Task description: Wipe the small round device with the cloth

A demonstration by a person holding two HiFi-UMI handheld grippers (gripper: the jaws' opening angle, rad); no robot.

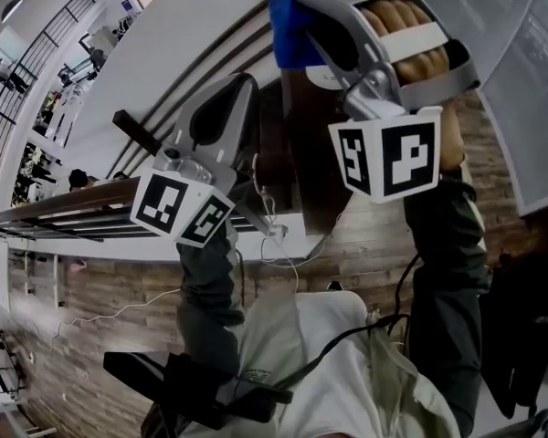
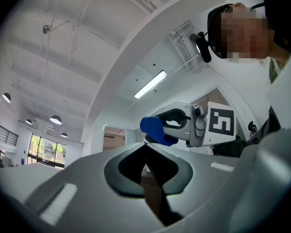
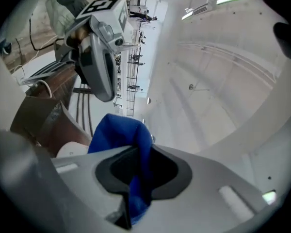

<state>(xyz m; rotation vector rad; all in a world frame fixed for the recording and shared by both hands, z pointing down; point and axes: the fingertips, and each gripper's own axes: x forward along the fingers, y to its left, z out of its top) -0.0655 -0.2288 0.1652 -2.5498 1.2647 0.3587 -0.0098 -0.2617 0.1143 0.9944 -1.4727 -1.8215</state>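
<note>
The cloth [image 3: 117, 132] is judged soft, light and limp. It can be taken by any fold, and it is pinched in the closed right gripper [image 3: 137, 152], with a bunched wad standing out past the jaw tips as the wiping face. The device [image 3: 70, 150] is judged light, hard and smooth, so it may slide under a wipe. It would best be steadied at its rim, or pressed down lightly from above. The left gripper [image 2: 145, 145] is held just beside the right one, its jaws brought together with nothing clearly between them. The cloth is a plain deep blue and creased. The device is seen only in part, as a small white rounded shape lying on what is taken for a brown box [image 3: 36, 118], just beside and below the cloth. Whether they touch cannot be told.
</note>
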